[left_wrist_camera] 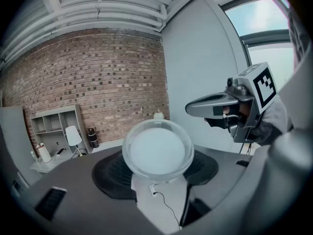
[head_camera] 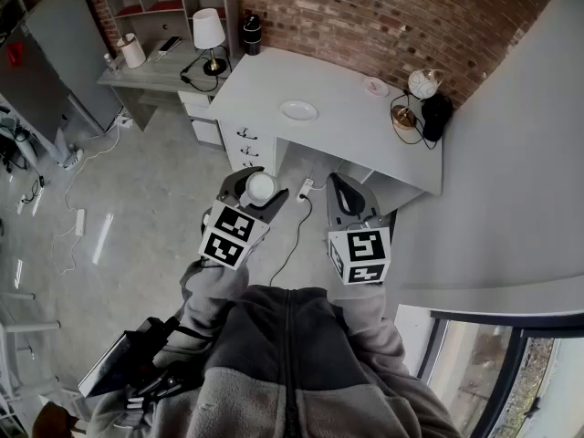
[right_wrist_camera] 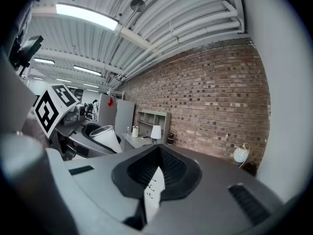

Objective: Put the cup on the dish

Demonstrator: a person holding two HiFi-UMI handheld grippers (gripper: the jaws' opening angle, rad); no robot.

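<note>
Only the head view gives us the dish, lying on the white desk near its front edge. In the left gripper view the cup blocks that part of the desk. There we see the left gripper spread wide and clamped on the cup, held out in front of the desk and well apart from the dish. The right gripper has its jaws together and empty, also in front of the desk.
</note>
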